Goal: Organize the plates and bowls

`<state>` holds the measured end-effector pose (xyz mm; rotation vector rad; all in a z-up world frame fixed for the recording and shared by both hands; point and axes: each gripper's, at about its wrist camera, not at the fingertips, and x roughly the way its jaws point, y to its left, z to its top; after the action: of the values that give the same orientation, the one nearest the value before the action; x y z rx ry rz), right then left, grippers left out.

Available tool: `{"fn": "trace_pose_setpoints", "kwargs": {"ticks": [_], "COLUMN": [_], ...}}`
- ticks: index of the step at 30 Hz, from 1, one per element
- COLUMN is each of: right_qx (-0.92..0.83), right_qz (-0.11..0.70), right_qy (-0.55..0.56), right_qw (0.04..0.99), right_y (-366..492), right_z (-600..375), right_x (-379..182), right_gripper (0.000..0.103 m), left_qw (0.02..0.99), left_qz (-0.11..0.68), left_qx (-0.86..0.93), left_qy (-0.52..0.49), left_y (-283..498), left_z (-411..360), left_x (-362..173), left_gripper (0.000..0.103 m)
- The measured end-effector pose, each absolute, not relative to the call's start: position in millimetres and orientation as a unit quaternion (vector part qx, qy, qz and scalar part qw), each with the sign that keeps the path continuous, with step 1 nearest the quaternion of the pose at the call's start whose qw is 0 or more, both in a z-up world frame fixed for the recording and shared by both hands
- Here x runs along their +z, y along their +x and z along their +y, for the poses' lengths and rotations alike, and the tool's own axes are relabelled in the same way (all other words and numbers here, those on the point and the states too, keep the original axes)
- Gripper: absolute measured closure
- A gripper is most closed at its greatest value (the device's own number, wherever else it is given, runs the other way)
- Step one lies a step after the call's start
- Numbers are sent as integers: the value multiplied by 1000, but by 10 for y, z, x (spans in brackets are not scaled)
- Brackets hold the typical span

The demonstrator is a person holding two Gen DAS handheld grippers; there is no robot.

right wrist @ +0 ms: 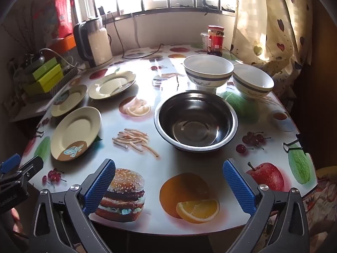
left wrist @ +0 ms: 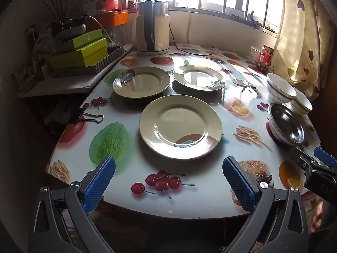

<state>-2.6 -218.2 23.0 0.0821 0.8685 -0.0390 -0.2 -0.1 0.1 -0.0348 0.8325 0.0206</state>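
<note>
Here, round glossy plate [left wrist: 180,126], shiny steel bowl [right wrist: 195,120], both ribbed-padded hand-held grippers, left [left wrist: 168,181] and right [right wrist: 169,182], spread, empty.

Left tongs [left wrist: 168,181] and right tongs [right wrist: 168,181], black arms, blue ribbed pads, silver screws

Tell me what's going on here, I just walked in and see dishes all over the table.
A person holds two grippers at the near edge of the table, tidying plates and bowls. Nothing is picked up yet: the left gripper is open facing the nearest plate, and the right gripper is open facing the steel bowl. Two more plates lie separately behind, and two white bowls stand beside each other behind the steel one.
</note>
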Motion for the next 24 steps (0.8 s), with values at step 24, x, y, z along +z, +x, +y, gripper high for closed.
{"fn": "trace_pose_setpoints", "kwargs": {"ticks": [24], "right_qx": [-15], "right_qz": [413], "right_qy": [37], "right_qw": [910], "right_y": [-25], "right_z": [-2174], "right_x": [284], "right_gripper": [0], "left_qw": [913], "left_qz": [406], "left_qx": [-6], "left_qy": [-39], "left_y": [-5], "left_z": [0], "left_x": [55], "left_gripper": [1]}}
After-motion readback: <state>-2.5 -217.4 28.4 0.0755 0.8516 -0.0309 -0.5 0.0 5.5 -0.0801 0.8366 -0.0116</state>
